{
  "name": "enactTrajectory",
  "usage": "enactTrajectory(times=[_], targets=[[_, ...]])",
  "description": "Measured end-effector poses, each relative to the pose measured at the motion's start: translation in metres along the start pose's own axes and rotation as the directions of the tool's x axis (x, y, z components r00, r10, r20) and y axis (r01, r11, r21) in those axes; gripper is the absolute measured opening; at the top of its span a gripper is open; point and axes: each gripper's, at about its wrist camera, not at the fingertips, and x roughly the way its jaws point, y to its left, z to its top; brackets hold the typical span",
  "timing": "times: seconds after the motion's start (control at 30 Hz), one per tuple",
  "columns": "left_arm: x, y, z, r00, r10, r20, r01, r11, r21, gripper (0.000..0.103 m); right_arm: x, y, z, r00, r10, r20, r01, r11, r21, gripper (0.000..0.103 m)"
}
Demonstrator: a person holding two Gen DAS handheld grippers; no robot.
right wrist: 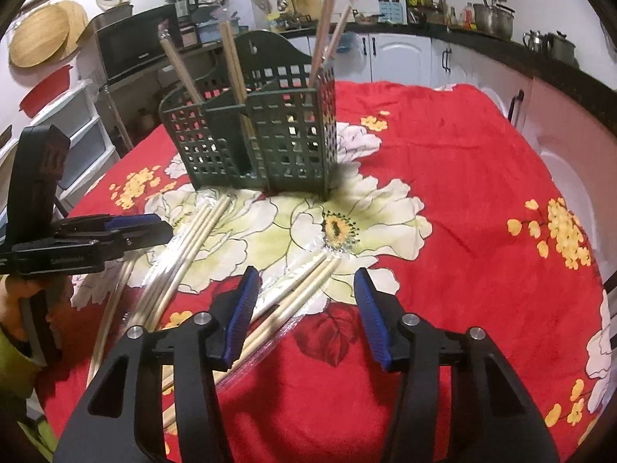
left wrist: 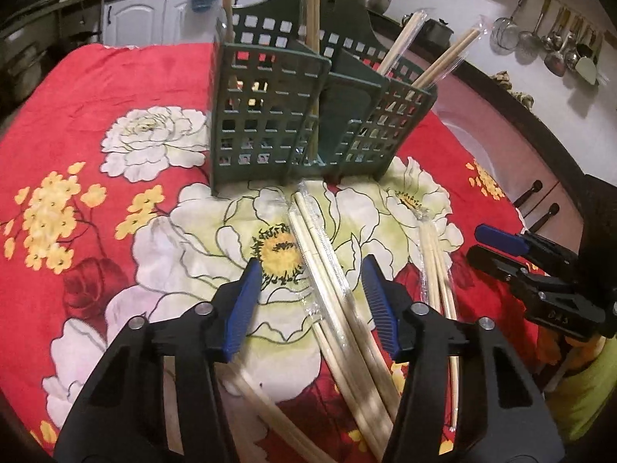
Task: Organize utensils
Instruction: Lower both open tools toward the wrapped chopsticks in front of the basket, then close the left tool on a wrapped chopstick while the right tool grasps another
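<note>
A dark green lattice utensil holder [left wrist: 270, 115] [right wrist: 270, 135] stands upright on the red floral cloth, with several wooden chopsticks sticking out of its compartments. A bundle of plastic-wrapped chopsticks [left wrist: 327, 270] lies on the cloth in front of it. My left gripper [left wrist: 311, 270] hovers open over that bundle; the sticks run between its blue pads without touching them. A second wrapped pair [left wrist: 435, 262] [right wrist: 300, 293] lies to the right. My right gripper [right wrist: 306, 276] is open above that pair, which passes close to its left pad. Each gripper also shows in the other's view, at the edge.
The red flowered cloth [right wrist: 462, 193] covers the whole table, which drops off at its rounded edges. Kitchen counters with pots ring the table. Ladles and strainers [left wrist: 559, 46] hang on the wall, and a microwave [right wrist: 135, 46] sits at the back left. A green sleeve [left wrist: 586, 386] shows at the right.
</note>
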Motion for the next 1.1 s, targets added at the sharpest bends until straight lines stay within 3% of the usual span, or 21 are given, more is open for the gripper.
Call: enactTrajectory(times=[0.3,0.53,0.8,1.1], targets=[[0.025,0.009,0.024,0.999,-0.016,-0.041,0.014,0.999,-0.039,0.038,0.008,-0.011,0.003,1.000,-0.005,-0.025,0.006,0.999,0.038,0.040],[0.041,0.030,0.034,0.995,-0.073,-0.067,0.062,0.987,-0.148,0.026,0.019,-0.022,0.008,0.998,-0.006,-0.058,0.011,0.997,0.074,0.037],[0.041,0.044,0.034,0.995,-0.080,-0.065,0.068,0.982,-0.174,0.014,0.037,-0.040,0.019,0.996,0.028,-0.083,-0.014,0.987,0.159,0.029],[0.037,0.054,0.035,0.995,-0.076,-0.061,0.064,0.982,-0.175,0.013,0.056,-0.050,0.024,0.990,0.077,-0.118,-0.050,0.974,0.222,0.022]])
